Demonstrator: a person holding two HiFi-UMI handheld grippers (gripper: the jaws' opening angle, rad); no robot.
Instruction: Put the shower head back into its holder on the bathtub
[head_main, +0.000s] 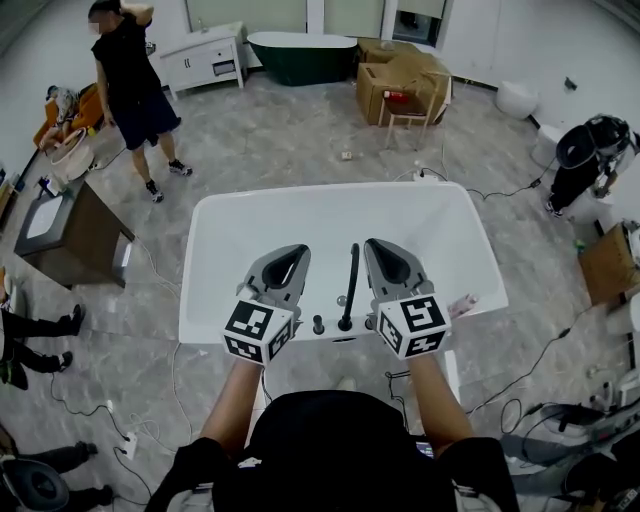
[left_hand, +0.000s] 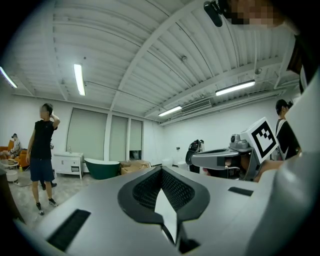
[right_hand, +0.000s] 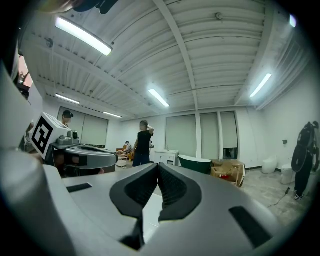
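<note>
A white bathtub (head_main: 240, 215) fills the middle of the head view. On its near rim a long black shower head (head_main: 349, 285) stands between two black knobs, and whether it rests in its holder I cannot tell. My left gripper (head_main: 296, 250) hovers just left of it and my right gripper (head_main: 376, 245) just right of it, both above the rim and pointing level across the tub. Neither touches the shower head. In the left gripper view the left gripper (left_hand: 161, 169) has its jaws together on nothing. The right gripper (right_hand: 157, 165) in its own view is likewise shut and empty.
A person in black (head_main: 130, 80) stands at the far left beside a white cabinet (head_main: 205, 60). A dark green tub (head_main: 300, 55) and cardboard boxes (head_main: 400, 85) sit at the back. A wooden vanity (head_main: 65, 235) is left of the tub. Cables (head_main: 520, 370) trail over the floor.
</note>
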